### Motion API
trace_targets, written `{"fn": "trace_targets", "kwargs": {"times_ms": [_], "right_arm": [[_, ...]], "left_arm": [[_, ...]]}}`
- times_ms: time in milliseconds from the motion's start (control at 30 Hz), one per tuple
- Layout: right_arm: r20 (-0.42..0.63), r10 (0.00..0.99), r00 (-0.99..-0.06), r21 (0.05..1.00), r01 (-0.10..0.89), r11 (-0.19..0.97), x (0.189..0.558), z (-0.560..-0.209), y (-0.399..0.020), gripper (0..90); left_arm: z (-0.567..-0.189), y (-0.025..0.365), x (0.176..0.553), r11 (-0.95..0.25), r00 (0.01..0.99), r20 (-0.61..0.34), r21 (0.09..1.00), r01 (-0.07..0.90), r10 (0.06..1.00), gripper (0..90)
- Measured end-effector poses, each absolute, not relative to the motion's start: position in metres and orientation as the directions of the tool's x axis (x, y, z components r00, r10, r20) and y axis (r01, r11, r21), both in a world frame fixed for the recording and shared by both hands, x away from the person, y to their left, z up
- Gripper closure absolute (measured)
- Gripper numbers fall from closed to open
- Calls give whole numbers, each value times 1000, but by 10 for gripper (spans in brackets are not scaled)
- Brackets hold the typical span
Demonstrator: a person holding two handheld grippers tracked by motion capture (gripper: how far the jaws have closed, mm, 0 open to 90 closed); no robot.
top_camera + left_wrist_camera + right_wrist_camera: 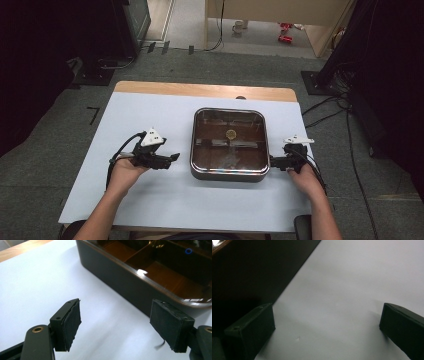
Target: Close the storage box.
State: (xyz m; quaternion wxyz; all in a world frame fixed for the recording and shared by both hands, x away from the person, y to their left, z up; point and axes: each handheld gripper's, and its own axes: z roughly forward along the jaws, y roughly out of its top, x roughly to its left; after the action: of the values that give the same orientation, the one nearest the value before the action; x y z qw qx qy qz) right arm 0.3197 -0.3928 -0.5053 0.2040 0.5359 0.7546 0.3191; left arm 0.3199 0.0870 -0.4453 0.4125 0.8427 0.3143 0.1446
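One square dark tray point(200, 167) sits on one white table point(150, 200) between two grippers, left gripper point(173, 157) and right gripper point(272, 161), both with jaws apart, holding nothing

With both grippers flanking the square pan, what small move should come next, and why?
Probably ease the left gripper in toward the pan. Its jaws stand open with bare table between them and the pan's side wall, while the right gripper, also open, already sits close against the opposite side.
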Motion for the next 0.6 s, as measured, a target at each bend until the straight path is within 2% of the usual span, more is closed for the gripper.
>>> {"fn": "trace_targets", "kwargs": {"times_ms": [600], "right_arm": [[34, 939, -342, 700, 679, 222, 320, -505, -393, 0]], "left_arm": [[-484, 89, 304, -464, 711, -51, 724, 510, 702, 229]]}}
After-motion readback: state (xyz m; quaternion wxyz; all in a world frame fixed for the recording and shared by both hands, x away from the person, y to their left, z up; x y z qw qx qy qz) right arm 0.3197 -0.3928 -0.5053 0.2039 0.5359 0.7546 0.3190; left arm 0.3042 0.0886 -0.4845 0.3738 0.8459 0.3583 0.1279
